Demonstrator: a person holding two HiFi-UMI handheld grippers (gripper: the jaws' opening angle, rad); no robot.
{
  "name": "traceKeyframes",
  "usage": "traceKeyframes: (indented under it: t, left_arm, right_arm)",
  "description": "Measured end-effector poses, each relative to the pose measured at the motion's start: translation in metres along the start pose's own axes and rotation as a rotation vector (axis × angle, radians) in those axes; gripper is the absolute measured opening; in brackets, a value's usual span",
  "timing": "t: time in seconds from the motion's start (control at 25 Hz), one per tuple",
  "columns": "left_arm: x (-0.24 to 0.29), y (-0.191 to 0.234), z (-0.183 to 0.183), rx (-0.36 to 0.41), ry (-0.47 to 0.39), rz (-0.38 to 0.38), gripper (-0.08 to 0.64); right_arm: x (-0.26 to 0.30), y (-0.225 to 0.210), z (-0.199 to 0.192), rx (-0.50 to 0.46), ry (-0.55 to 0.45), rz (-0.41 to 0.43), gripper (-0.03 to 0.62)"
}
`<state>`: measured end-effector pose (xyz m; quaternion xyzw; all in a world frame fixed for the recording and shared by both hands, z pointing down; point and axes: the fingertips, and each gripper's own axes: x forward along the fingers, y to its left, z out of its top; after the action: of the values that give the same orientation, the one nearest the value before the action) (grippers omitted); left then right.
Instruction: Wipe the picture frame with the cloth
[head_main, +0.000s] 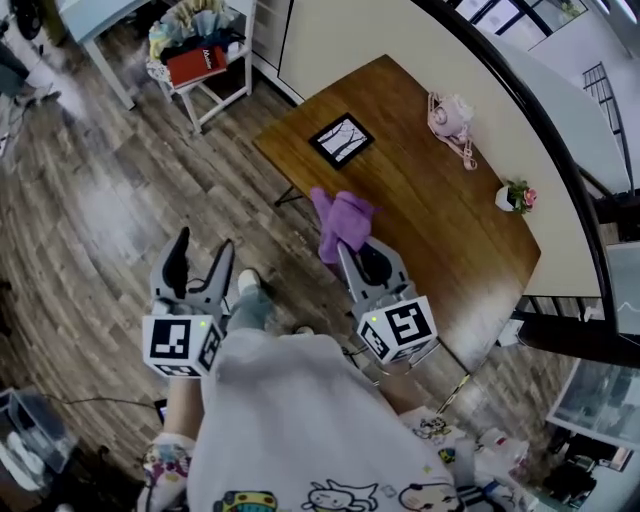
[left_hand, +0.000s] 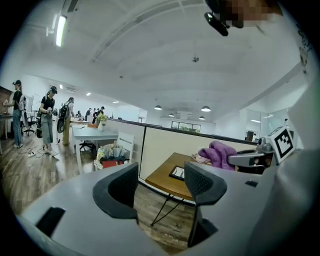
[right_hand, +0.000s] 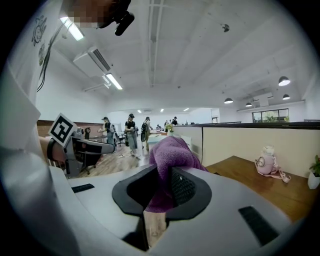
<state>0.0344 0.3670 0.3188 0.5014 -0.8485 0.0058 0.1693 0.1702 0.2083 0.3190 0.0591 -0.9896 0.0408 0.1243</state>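
Observation:
A black picture frame (head_main: 342, 139) lies flat near the far left corner of the brown table (head_main: 440, 230). My right gripper (head_main: 352, 252) is shut on a purple cloth (head_main: 342, 222), which bunches up above the table's near edge, short of the frame. In the right gripper view the cloth (right_hand: 172, 155) is pinched between the pads and bulges out past them. My left gripper (head_main: 203, 255) hangs over the wooden floor, left of the table, open and with nothing in it. Between its jaws in the left gripper view, the frame (left_hand: 177, 173) shows far off on the table.
A pink toy (head_main: 450, 118) and a small flower pot (head_main: 515, 197) stand on the table's far side against a cream partition (head_main: 340, 30). A white rack with bags (head_main: 205, 55) stands on the floor beyond the table. Several people (left_hand: 47, 120) stand far off.

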Motion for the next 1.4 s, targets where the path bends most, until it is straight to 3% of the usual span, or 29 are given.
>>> traceKeyframes:
  t: [0.56, 1.08, 1.4]
  left_arm:
    - [0.06, 0.074, 0.018, 0.028, 0.032, -0.091, 0.276]
    - [0.082, 0.088, 0.01, 0.003, 0.07, -0.123, 0.278]
    - [0.133, 0.097, 0.024, 0.031, 0.072, -0.146, 0.278]
  right_arm:
    - [0.075, -0.006, 0.006, 0.038, 0.036, -0.123, 0.046]
    - [0.091, -0.023, -0.003, 0.051, 0.083, -0.187, 0.046]
    - [0.127, -0.063, 0.002, 0.064, 0.07, -0.218, 0.046]
